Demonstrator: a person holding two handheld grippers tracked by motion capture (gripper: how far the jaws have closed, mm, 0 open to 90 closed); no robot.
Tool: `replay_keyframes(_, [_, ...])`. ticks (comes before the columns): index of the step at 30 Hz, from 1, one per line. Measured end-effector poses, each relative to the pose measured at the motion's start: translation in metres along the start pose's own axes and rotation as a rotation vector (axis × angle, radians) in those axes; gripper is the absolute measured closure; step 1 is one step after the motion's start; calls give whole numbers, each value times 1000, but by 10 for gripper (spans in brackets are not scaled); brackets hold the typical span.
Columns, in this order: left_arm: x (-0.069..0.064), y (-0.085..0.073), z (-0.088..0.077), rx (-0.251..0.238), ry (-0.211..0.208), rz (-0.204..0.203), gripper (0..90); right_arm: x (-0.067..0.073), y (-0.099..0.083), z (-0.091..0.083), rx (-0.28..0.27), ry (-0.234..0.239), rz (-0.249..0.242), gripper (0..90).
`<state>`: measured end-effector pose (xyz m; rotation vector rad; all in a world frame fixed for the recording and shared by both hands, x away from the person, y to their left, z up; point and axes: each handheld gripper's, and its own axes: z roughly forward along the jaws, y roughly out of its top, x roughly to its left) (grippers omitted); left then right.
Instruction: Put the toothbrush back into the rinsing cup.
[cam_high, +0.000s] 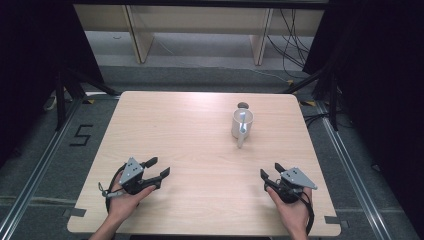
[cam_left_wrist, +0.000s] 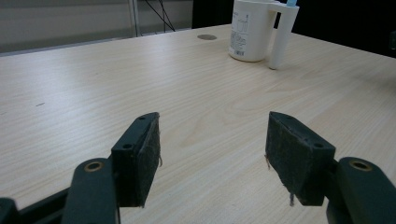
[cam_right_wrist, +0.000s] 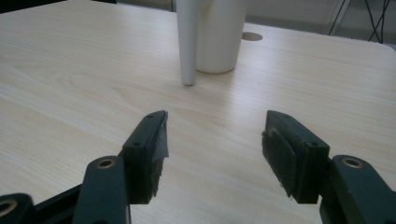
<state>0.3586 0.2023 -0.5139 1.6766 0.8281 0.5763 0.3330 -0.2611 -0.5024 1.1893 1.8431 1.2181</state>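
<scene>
A white jug (cam_high: 242, 124) with a long handle stands upright on the far right part of the wooden table (cam_high: 190, 150). The left gripper view shows the jug (cam_left_wrist: 252, 30) at the top right, and the right gripper view has the jug (cam_right_wrist: 212, 35) at the top centre, handle toward me. My left gripper (cam_high: 158, 167) rests open near the front left, held by a hand, with nothing between its jaws. My right gripper (cam_high: 270, 172) rests open near the front right, also holding nothing. Both sit well short of the jug.
A small round hole (cam_high: 243, 105) marks the tabletop just behind the jug. Beyond the table stand wooden shelf legs (cam_high: 140, 40) and loose cables (cam_high: 292, 45) on the floor. Dark curtains flank both sides.
</scene>
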Motion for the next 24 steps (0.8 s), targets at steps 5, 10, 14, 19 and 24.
replay_keyframes(5, [0,0,0,-2,4,1,351,-2,-4,-6,-5,-14,-3,411])
replay_keyframes(10, [2,-1,-1,-4,9,7,351,-1,-9,-9,-16,-27,27,413])
replay_keyframes(14, [3,-1,-1,-5,10,6,350,-5,-11,-8,-37,-42,7,413])
replay_keyframes(19, [3,-2,-1,-6,12,2,350,-1,-12,-10,-34,-32,49,413])
replay_keyframes(24, [3,-2,-1,-13,10,-6,350,0,-13,-10,-44,-34,53,414])
